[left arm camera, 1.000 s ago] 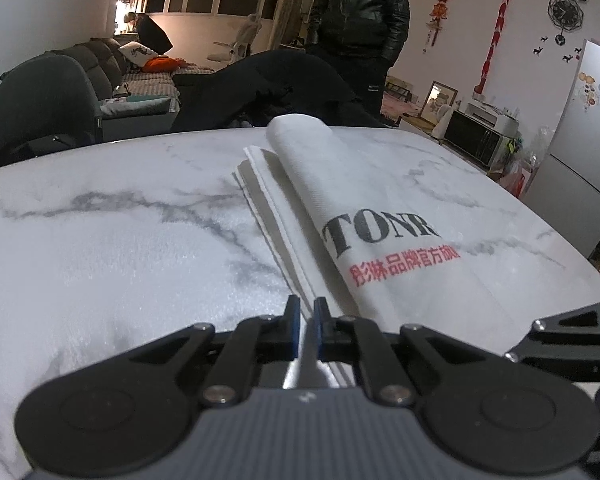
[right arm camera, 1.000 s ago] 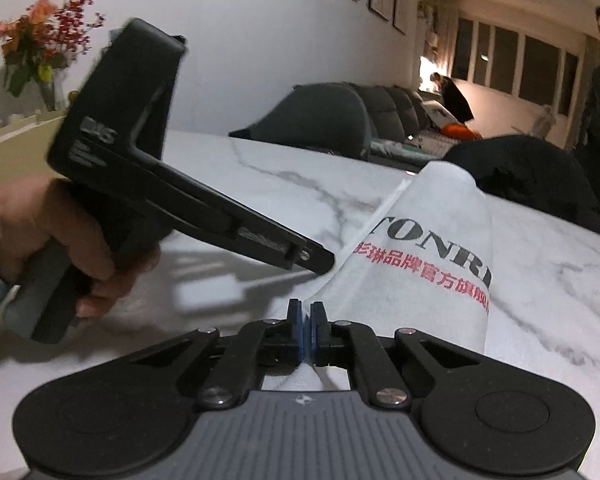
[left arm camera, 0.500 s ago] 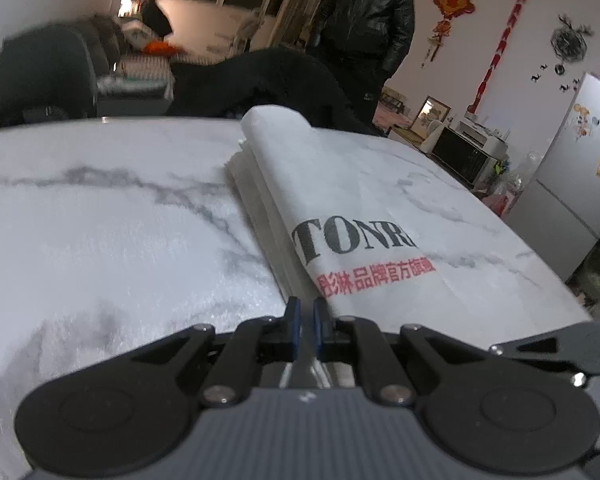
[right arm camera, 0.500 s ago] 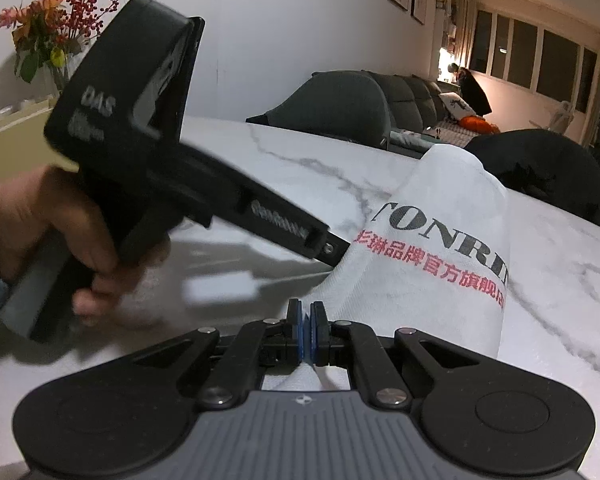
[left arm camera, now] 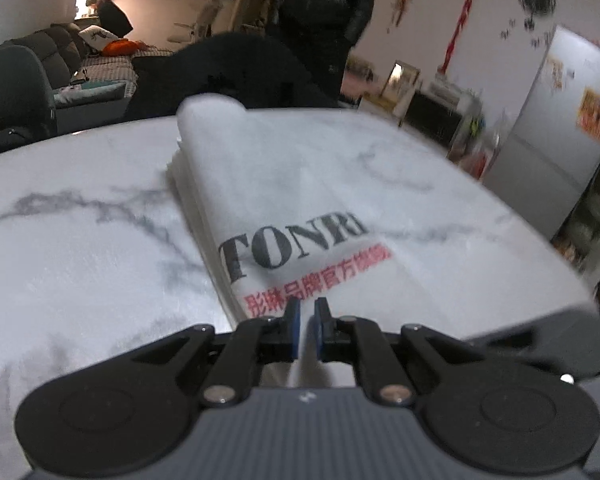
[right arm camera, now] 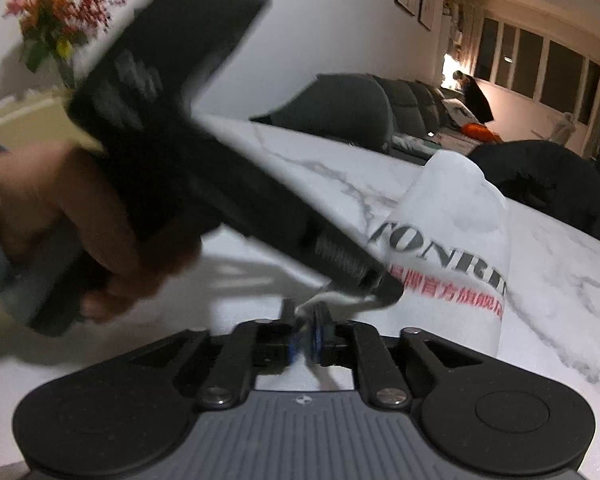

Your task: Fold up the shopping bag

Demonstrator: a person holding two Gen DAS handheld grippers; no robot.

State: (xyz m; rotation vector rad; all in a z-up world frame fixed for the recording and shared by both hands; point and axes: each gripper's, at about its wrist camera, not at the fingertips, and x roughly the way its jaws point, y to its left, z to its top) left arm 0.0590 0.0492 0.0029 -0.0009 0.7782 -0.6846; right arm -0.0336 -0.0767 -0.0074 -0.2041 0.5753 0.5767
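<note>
1. Your left gripper (left arm camera: 307, 318) pinches the near edge of the white shopping bag (left arm camera: 292, 200), its blue pads a sliver apart with fabric between them. Hold that pinch.
2. Your right gripper (right arm camera: 305, 330) looks clamped on the same near edge, though blur hides detail.
3. The bag lies on the marble table (left arm camera: 80, 240), already doubled lengthwise. Carry both corners level toward the far end.
4. Keep the edges aligned as you lay them down.

Dim indoor light, a bright lamp (right arm camera: 448, 66) far off (fisheye-bent edges); both views motion-blurred.
</note>
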